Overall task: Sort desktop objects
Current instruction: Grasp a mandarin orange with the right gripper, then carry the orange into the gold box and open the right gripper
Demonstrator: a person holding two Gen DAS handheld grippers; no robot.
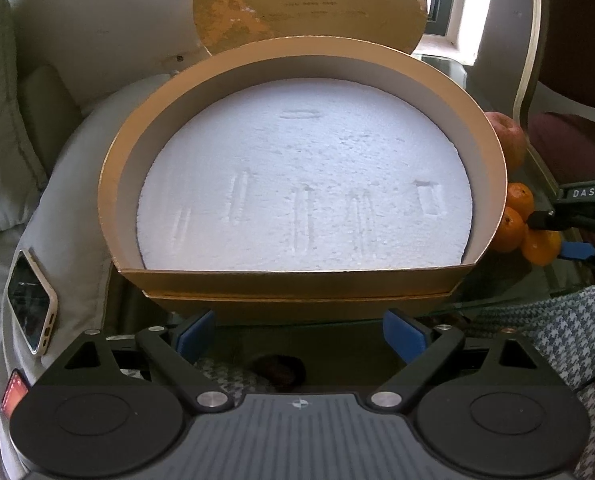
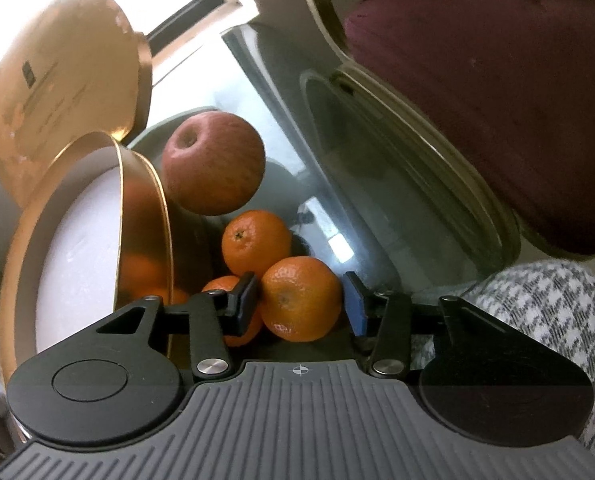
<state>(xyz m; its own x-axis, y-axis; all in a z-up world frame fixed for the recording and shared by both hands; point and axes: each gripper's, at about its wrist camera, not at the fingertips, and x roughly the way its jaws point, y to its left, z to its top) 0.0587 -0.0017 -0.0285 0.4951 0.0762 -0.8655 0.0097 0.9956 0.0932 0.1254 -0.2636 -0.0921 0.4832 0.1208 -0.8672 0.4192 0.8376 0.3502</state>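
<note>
Gold card box (image 1: 297, 280) with pitted white foam, left tongs (image 1: 299, 334) released, right tongs (image 2: 303, 304) straddling dimpled mandarin (image 2: 299, 300), unclenched.

A glass tabletop (image 2: 337, 184) reflects bright daylight from a window (image 1: 463, 4) behind it. To the right stands a chair with a dark maroon seat (image 2: 497, 92) and a pale curved frame (image 1: 531, 40). On the left lie grey-white cushions (image 1: 5, 128) and bedding.
</note>
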